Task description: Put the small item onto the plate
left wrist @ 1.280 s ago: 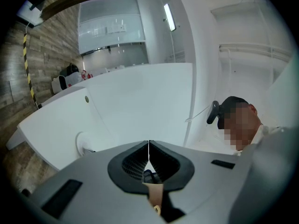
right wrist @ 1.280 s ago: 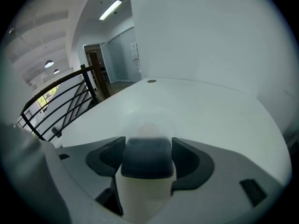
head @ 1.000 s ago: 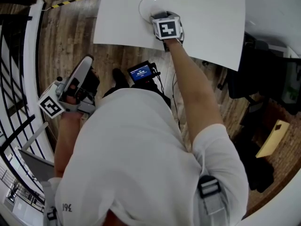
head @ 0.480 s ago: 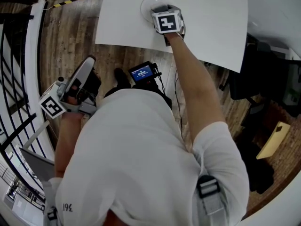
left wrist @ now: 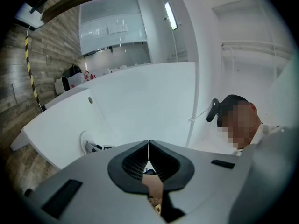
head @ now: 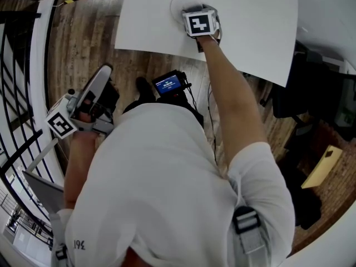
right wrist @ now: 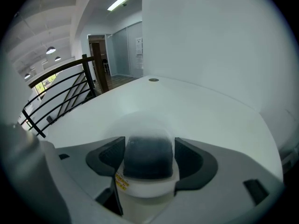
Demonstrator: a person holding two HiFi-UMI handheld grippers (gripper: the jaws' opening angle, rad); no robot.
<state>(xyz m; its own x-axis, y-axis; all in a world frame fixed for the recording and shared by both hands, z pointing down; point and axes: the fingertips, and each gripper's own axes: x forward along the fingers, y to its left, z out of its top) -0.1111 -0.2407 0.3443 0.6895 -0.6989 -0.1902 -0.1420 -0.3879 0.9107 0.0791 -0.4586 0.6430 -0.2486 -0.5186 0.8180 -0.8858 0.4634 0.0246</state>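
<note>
The right hand-held gripper is clamped on a small white jar with a dark top, one jaw on each side. Just ahead of the jar lies the pale plate on the white surface. Whether the jar touches the plate cannot be told. The left hand-held gripper, jaws pressed together, is held well apart from them, above the wooden floor.

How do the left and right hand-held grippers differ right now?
The left hand-held gripper is shut on nothing; the right hand-held gripper clamps the small item. The left hangs over the floor; the right is at the plate on the table. Both are grey two-jaw tools.
</note>
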